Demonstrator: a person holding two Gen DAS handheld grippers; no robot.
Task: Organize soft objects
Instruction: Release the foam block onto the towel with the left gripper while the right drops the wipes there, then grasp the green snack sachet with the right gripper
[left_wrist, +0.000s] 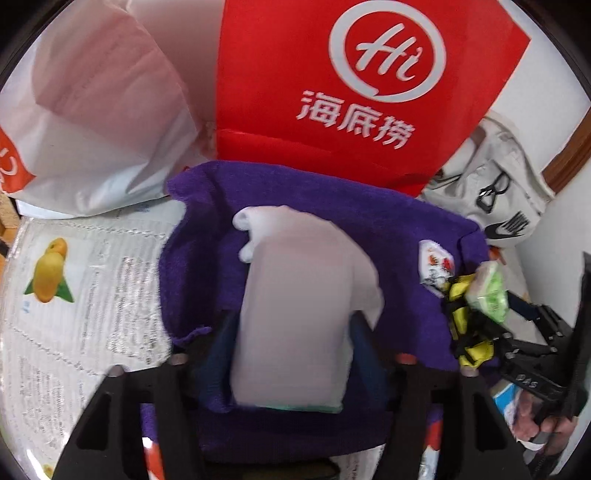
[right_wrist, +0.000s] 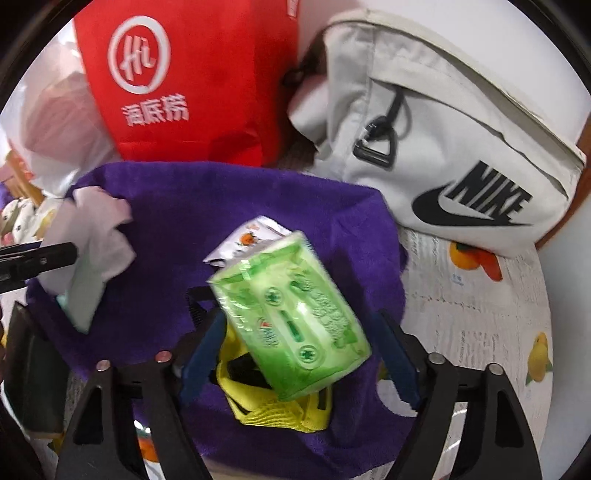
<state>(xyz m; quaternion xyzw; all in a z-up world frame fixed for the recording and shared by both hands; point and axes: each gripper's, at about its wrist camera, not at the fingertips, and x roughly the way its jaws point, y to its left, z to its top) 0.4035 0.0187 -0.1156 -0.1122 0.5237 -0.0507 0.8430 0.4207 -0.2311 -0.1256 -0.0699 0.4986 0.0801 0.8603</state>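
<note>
Over a purple towel (left_wrist: 369, 236) laid as a gathering spot, the left gripper (left_wrist: 291, 328) clamps a white tissue pack (left_wrist: 295, 314) while the right gripper (right_wrist: 299, 328), fingers spread wide, seems to cradle a green tissue pack (right_wrist: 291, 317), its grip unclear.

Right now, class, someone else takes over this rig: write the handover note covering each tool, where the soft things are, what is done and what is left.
Left tool: shut on the white tissue pack, held above the purple towel.
Right tool: its fingers sit either side of the green tissue pack, but whether they pinch it cannot be told; a yellow mesh item lies under it.
A small printed packet rests on the towel. The red bag and white Nike bag stand behind the towel.
Done: both packs are at the tools.
Left: place both packs, then the packet and mesh item; the destination is not shown.
</note>
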